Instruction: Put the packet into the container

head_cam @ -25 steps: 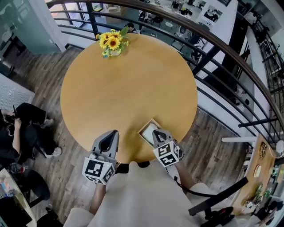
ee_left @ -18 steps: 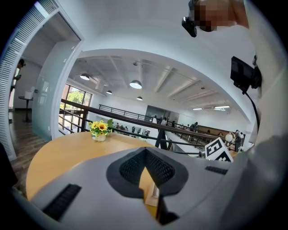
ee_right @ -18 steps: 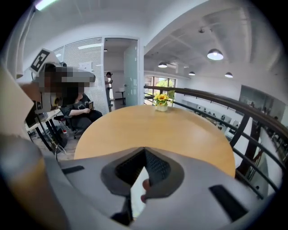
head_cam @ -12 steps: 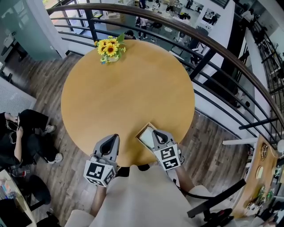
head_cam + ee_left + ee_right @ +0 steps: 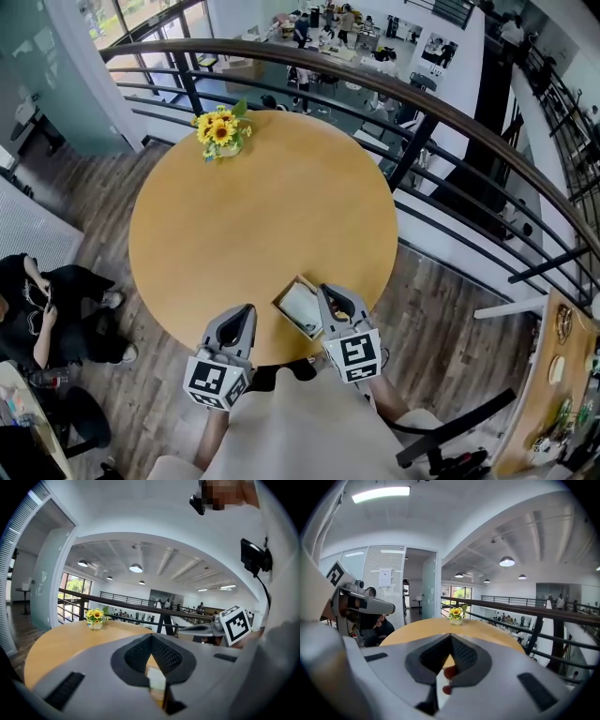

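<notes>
The right gripper (image 5: 451, 638) is pressing its jaws fully together, the dark pads meeting tip to tip with nothing pinched between the tips. Behind the pads a narrow slit is showing a strip of white with red spots, and what that is cannot be told. In the head view this gripper is hovering over the right-hand edge of the container (image 5: 283, 294), pointing away from the person and a little downward.

The container is a small open wooden box sitting close to the near edge of the table (image 5: 253, 206), turned corner-on to the person. The packet (image 5: 302, 307) is lying inside it, a pale flat thing filling most of the box, and neither gripper is touching it.

The left gripper (image 5: 245, 313) is also holding its jaws together, with nothing between the pad tips. A pale sliver is showing in the slit behind them, too small to name. It is hanging over the near rim of the table, just to the left of the container and apart from it, pointing roughly the same way as the right one.

The table is round and wooden. A small pot of yellow flowers (image 5: 217, 131) is standing at its far left side, well apart from the container. A dark railing (image 5: 403, 89) is curving round behind the table. To the left, a person in dark clothes (image 5: 42, 300) is sitting beside the table on the plank floor (image 5: 103, 178).
</notes>
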A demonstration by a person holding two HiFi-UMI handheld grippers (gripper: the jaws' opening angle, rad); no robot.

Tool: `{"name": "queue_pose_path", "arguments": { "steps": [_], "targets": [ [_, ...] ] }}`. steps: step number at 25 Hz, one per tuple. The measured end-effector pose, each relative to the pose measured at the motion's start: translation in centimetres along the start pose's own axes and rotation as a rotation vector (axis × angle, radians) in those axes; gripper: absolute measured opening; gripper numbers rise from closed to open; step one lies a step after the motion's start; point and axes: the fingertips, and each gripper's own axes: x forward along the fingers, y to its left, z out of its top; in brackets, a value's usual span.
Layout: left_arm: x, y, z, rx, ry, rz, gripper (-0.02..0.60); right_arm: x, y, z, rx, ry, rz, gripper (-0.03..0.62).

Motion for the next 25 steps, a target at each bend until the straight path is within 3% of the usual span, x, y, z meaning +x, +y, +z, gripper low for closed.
{"name": "queue_pose_path", "arguments": {
  "steps": [14, 25],
  "targets": [
    [-2.3, -2.8, -0.5, 0.041, -0.007, -0.018, 0.005, -4.3, 2.3, -0.5, 0.015, -0.064, -0.021, 0.005],
    [-9.5, -5.2, -4.5, 0.032, -0.007, -0.075, 0.005, -10.1, 8.3, -2.8, 0.044, -0.063, -0.091, 0.005]
  ]
}}
